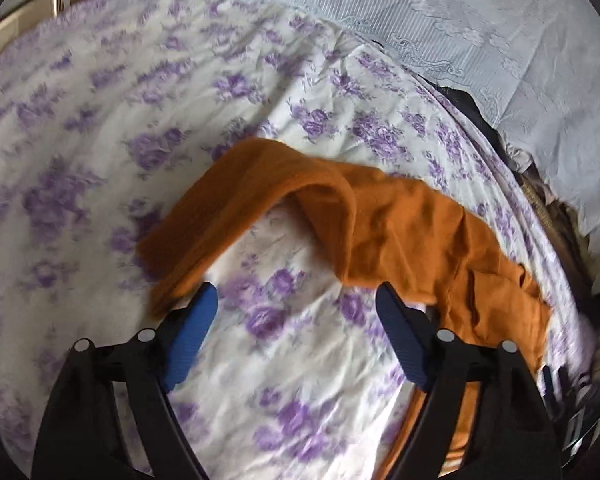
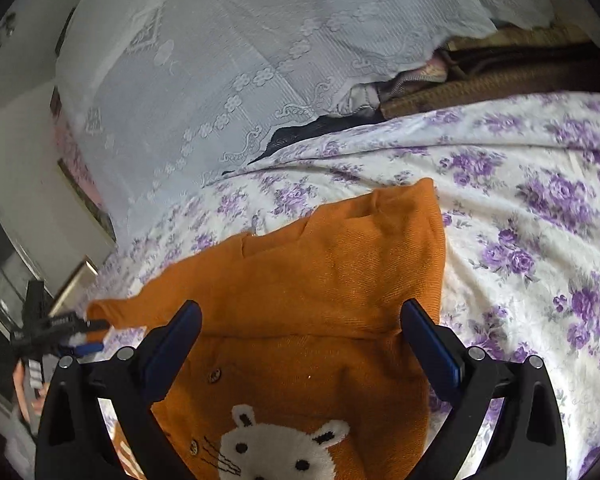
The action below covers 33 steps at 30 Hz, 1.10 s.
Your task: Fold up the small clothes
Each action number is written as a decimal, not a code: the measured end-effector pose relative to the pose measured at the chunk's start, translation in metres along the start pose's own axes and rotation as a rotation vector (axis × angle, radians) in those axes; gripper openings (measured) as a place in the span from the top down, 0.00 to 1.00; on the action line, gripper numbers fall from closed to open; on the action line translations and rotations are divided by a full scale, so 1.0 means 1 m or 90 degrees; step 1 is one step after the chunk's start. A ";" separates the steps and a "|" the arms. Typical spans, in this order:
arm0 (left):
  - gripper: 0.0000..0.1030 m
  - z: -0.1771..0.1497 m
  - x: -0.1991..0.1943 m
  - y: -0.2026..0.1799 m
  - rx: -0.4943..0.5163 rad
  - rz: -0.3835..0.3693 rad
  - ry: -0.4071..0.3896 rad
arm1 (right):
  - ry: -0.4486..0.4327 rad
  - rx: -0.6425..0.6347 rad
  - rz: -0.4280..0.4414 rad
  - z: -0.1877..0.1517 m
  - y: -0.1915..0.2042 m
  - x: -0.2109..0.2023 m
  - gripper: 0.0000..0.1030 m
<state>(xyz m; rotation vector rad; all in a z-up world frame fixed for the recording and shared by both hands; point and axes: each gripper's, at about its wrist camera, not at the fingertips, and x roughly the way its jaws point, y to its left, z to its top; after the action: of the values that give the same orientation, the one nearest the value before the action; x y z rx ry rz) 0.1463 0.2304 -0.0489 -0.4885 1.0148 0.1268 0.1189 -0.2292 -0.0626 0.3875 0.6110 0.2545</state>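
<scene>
Right up close in the right wrist view, the right gripper (image 2: 300,320) hangs with its jaws spread wide over the orange kids' sweater (image 2: 300,280), gripping nothing; a white animal face (image 2: 284,448) shows on the knit. Over on the left, the left gripper (image 1: 296,296) is spread wide too, empty, with one sleeve (image 1: 236,200) draped just past its fingertips. Everything sits on a purple-flowered bedsheet (image 1: 100,120), and farther back there's a pale lace cover (image 2: 220,60).
</scene>
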 end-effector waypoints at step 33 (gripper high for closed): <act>0.96 -0.024 -0.015 -0.261 0.317 0.048 -0.059 | 0.011 0.053 0.013 0.002 -0.015 0.005 0.03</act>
<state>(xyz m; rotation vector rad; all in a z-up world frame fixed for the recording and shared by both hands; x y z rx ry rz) 0.2046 -0.0099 0.0401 0.0096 0.9331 -0.0381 0.1256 -0.2415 -0.0695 0.4727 0.6367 0.2522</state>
